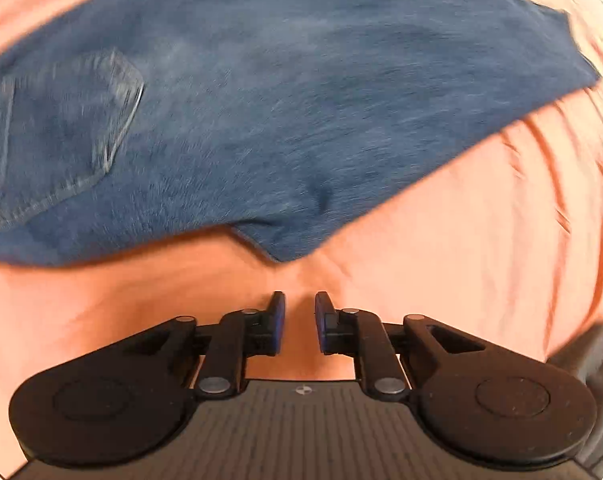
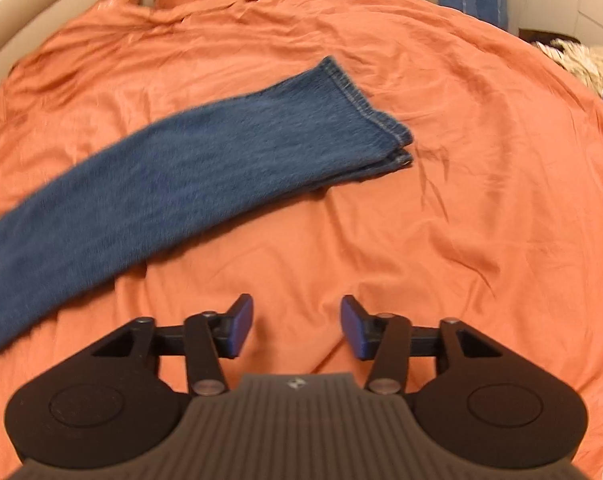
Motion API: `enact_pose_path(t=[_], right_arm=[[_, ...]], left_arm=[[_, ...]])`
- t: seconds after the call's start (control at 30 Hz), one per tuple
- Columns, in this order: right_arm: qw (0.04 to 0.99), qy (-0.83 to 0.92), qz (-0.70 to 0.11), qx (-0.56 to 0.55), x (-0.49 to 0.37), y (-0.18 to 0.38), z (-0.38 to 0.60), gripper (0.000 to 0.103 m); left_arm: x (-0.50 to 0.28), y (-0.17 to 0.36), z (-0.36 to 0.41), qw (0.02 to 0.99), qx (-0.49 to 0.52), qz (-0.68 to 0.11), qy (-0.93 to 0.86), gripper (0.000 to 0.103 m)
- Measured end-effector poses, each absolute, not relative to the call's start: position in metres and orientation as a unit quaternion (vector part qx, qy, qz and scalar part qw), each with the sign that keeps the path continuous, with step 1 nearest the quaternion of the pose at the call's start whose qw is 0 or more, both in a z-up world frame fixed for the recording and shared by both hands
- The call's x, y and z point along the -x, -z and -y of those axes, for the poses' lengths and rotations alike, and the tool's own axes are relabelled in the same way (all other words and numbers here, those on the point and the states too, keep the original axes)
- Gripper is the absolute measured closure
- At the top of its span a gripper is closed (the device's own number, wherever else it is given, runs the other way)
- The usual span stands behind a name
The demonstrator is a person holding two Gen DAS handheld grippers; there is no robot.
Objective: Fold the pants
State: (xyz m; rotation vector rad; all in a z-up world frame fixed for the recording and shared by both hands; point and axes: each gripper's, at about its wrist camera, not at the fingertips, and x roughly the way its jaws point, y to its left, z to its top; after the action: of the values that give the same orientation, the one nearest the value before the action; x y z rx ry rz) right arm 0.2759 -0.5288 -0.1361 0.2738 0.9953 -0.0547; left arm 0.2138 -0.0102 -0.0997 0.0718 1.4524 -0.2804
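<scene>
Orange bedding (image 2: pixel 441 220) carries the blue jeans (image 2: pixel 173 176). Only the left view shows their back pocket (image 1: pixel 61 128); only the right shows the stacked hems (image 2: pixel 385 140). Left gripper (image 1: pixel 300 322) and right gripper (image 2: pixel 297 328) both gape, grasping nothing.

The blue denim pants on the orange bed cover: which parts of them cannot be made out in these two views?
- Left wrist view: blue denim pants smeared by motion blur; waistband cut off by the left edge.
- Right wrist view: upper part cut off at the left edge; only the stacked legs and hems show.
</scene>
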Motion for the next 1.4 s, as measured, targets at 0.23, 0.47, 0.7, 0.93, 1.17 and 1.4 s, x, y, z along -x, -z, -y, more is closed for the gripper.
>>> enact_pose_path(t=[0.23, 0.47, 0.7, 0.93, 1.17, 1.4], right_arm=[[0.870, 0.043, -0.450, -0.197, -0.290, 0.133, 0.557, 0.046], [0.845, 0.061, -0.392, -0.359, -0.302, 0.153, 0.601, 0.036], [0.810, 0.070, -0.356, -0.460, -0.327, 0.192, 0.636, 0.039], [0.808, 0.059, -0.336, -0.481, -0.362, 0.227, 0.645, 0.059], [0.851, 0.039, -0.303, -0.427, -0.371, 0.203, 0.644, 0.099], [0.873, 0.041, -0.323, -0.363, -0.381, 0.186, 0.638, 0.099]], left_arm=[[-0.244, 0.045, 0.034, 0.803, -0.073, -0.568, 0.166, 0.072], [-0.318, 0.055, 0.073, 0.831, -0.078, -0.516, 0.192, 0.072], [-0.375, 0.097, 0.132, 0.825, -0.095, -0.500, 0.246, 0.072], [-0.411, 0.129, 0.168, 0.818, -0.097, -0.502, 0.262, 0.072], [-0.448, 0.141, 0.191, 0.838, -0.099, -0.475, 0.248, 0.072], [-0.476, 0.158, 0.219, 0.841, -0.128, -0.471, 0.231, 0.079]])
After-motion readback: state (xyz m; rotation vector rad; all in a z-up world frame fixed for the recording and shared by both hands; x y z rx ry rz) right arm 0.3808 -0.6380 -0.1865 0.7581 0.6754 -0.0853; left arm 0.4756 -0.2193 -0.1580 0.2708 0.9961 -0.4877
